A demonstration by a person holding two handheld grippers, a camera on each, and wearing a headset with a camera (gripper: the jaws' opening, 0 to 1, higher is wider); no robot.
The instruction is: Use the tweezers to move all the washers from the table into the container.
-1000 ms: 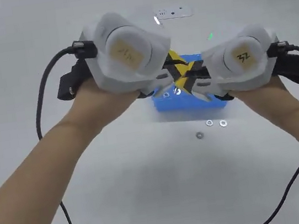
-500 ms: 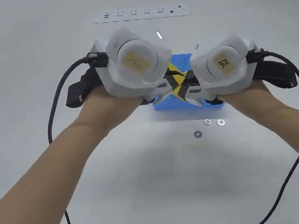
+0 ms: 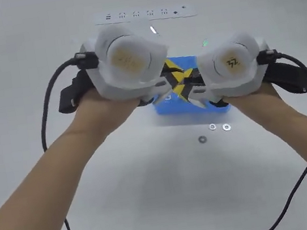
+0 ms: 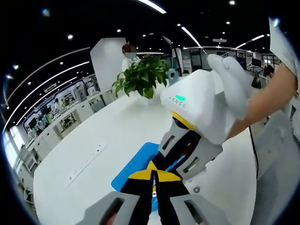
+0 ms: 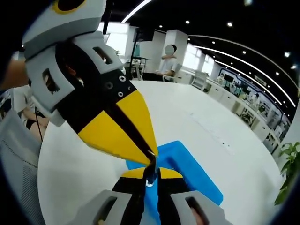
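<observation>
Head view has both grippers brought tip to tip over the blue container on the white worktop. The left gripper has its fingers clenched. The right gripper has its fingers clamped on the slim metal tweezers, whose upper end meets the left fingertips in the right gripper view; whether those also pinch it, I cannot tell. Three washers lie on the worktop just beside the container, on the person's side. A power strip lies at the far edge.
</observation>
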